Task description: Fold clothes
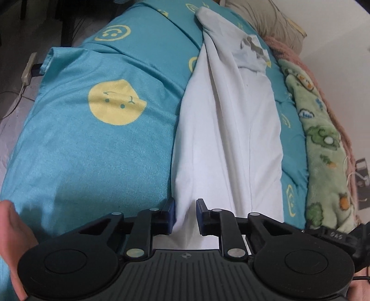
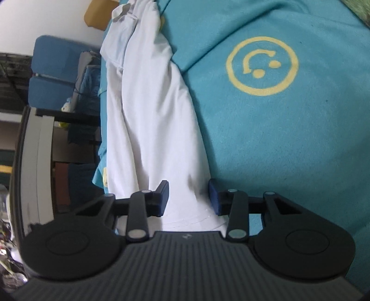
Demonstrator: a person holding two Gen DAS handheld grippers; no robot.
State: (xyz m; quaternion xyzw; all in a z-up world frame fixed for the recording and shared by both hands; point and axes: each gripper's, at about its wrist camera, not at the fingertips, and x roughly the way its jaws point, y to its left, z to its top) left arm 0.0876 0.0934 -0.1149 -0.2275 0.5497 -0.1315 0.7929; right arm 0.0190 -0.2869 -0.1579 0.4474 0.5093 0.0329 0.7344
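Observation:
A long white garment [image 1: 231,139] lies lengthwise on a teal bedspread [image 1: 92,150] printed with yellow smiley faces. In the left wrist view my left gripper [image 1: 186,215] sits at the garment's near end. Its blue pads stand close together, and a bunched fold of white cloth fills the gap. In the right wrist view the same garment [image 2: 157,115] runs away along the bedspread [image 2: 277,139]. My right gripper [image 2: 188,196] is down over its near end with the pads well apart. The cloth lies between and under them with a small pucker, not squeezed.
A green printed fleece [image 1: 323,150], a pink blanket [image 1: 289,53] and a tan pillow [image 1: 266,20] line the wall side of the bed. A power strip [image 1: 29,69] lies on the floor past the other edge. Blue seating [image 2: 53,69] and a grey cabinet [image 2: 39,162] stand beside the bed.

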